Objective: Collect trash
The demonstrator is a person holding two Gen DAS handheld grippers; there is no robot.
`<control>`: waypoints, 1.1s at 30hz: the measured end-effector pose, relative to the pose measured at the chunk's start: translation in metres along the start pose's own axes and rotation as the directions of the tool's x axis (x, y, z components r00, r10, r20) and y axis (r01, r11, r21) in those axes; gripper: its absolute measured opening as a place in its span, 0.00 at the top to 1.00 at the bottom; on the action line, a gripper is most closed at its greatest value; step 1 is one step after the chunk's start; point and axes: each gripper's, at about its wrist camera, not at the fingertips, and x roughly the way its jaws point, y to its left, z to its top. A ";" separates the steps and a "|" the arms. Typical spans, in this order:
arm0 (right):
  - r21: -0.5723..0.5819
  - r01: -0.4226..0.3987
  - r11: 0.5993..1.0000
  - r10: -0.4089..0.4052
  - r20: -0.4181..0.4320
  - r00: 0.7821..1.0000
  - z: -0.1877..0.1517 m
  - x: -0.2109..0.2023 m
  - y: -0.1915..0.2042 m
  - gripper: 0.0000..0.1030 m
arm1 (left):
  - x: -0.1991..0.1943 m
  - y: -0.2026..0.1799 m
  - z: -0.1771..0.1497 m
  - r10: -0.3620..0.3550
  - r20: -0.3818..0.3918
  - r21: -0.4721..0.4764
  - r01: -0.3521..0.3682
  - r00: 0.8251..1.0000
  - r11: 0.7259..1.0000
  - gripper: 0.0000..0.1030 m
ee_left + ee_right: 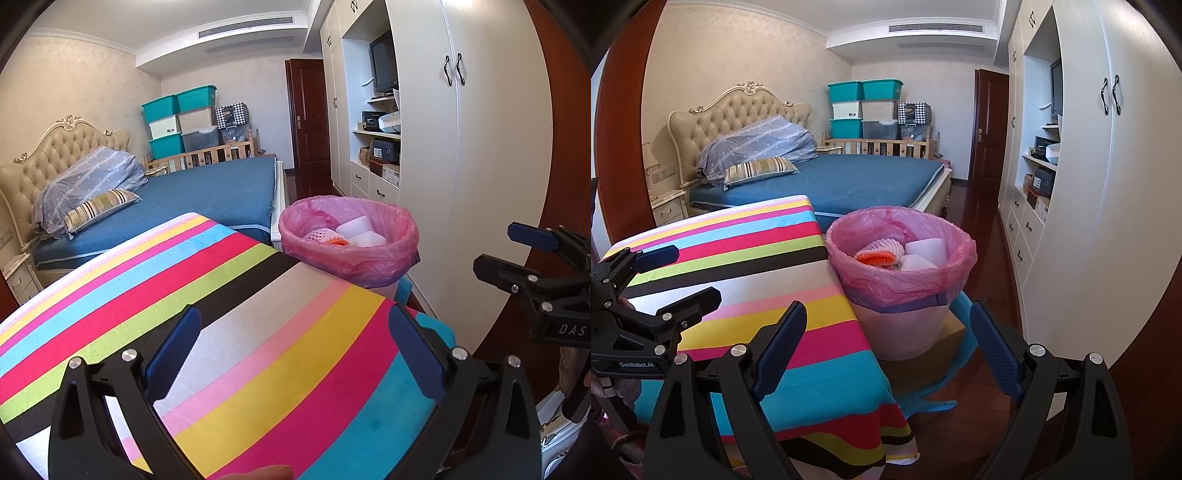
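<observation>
Both grippers, left and right, are held apart and empty; the bin could be tipped if its pink liner gets snagged

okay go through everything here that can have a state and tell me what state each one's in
left gripper: open, empty, over the striped cloth
right gripper: open, empty
trash bin: pink liner fitted, holding white foam blocks and fruit netting
wardrobe doors: closed
room door: appears ajar

You see: striped cloth in pink, yellow, blue, green, black; pink bin liner; blue bedspread; teal storage boxes far.
</observation>
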 end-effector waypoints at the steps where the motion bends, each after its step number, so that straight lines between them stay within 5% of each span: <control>1: 0.002 0.000 1.000 0.000 0.000 1.000 -0.001 0.000 0.000 0.18 | 0.000 0.000 0.000 0.000 0.000 0.000 0.000 1.000 1.000 0.05; 33: 0.006 0.000 1.000 0.000 -0.003 1.000 -0.004 0.001 0.000 0.18 | -0.001 0.002 -0.008 -0.020 -0.009 -0.012 0.020 1.000 1.000 0.05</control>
